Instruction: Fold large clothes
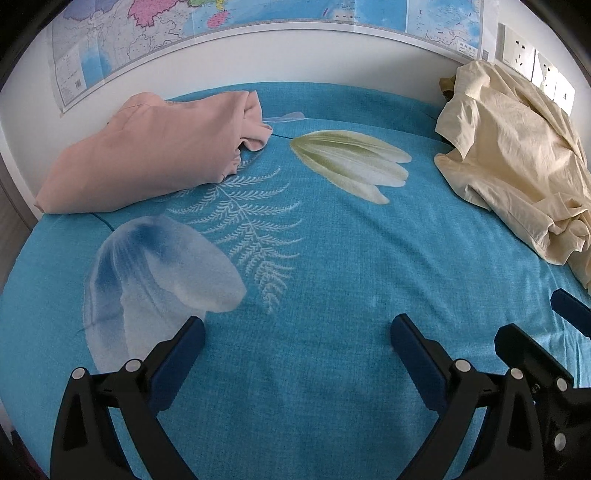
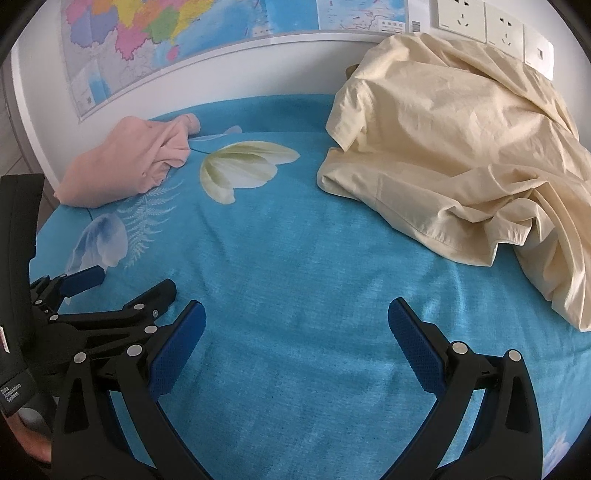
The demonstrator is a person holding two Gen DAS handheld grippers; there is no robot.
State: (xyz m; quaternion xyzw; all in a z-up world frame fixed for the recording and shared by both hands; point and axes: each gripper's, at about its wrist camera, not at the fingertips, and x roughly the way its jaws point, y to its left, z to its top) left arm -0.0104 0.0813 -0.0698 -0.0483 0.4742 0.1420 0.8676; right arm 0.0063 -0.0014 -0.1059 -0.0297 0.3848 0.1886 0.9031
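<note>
A crumpled cream garment [image 2: 461,155] lies heaped at the back right of the bed, against the wall; the left wrist view has the cream garment [image 1: 517,158] at its right edge. A folded pink garment [image 1: 147,155] rests at the back left, and the right wrist view shows this pink garment [image 2: 136,162] too. My left gripper [image 1: 297,332] is open over bare sheet, holding nothing. My right gripper [image 2: 295,317] is open as well, with the cream garment ahead and to its right. The left gripper [image 2: 122,284] shows at the left of the right wrist view.
The bed carries a teal sheet [image 1: 332,258] printed with flowers and a fern. A map [image 2: 184,40] hangs on the white wall behind. Wall sockets [image 2: 484,22] sit above the cream garment. The floor shows past the bed's left edge [image 1: 11,236].
</note>
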